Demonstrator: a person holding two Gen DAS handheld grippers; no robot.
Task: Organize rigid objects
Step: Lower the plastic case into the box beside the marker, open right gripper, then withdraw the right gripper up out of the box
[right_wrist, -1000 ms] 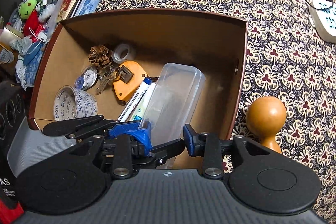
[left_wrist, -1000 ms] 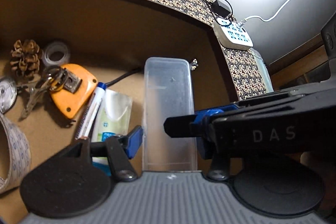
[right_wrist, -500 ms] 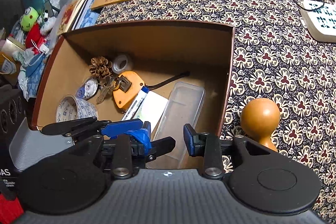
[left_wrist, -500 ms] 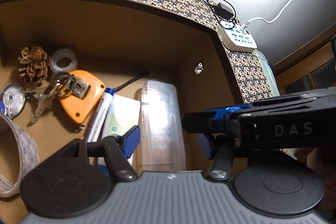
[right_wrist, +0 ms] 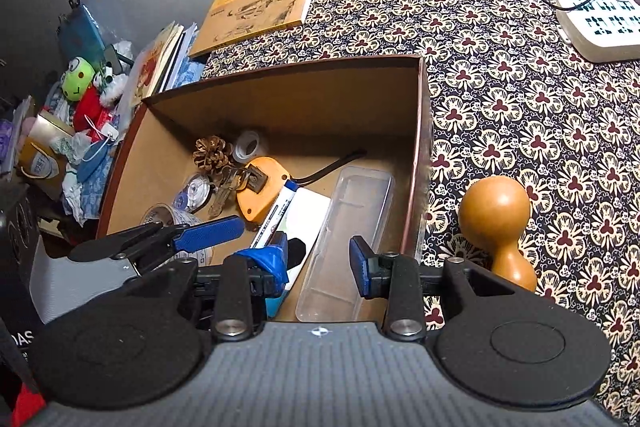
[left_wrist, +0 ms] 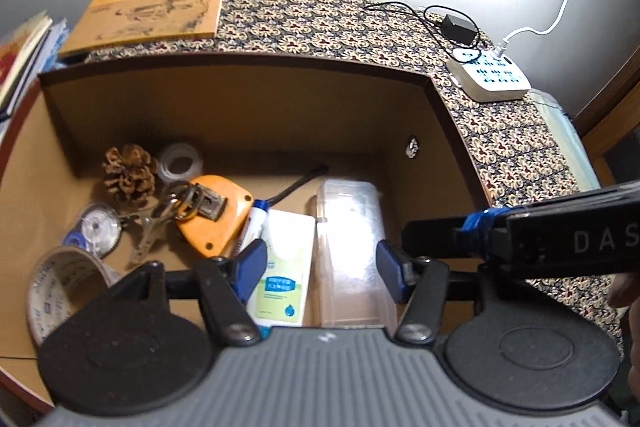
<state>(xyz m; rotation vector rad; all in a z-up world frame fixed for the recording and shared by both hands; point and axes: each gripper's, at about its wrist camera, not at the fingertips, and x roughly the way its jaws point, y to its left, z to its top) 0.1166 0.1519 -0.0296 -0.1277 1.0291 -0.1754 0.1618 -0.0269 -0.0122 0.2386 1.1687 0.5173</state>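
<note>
Clear plastic case (right_wrist: 347, 242) now flat in box (right_wrist: 288, 75), released.

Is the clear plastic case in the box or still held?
In the box: the clear plastic case lies flat on the floor of the box, by its right wall, both claws open and clear.

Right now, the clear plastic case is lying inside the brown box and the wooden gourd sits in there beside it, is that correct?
Not quite: the clear plastic case lies inside the brown box, but the wooden gourd stands outside it on the patterned cloth, as the right wrist view shows.
</note>
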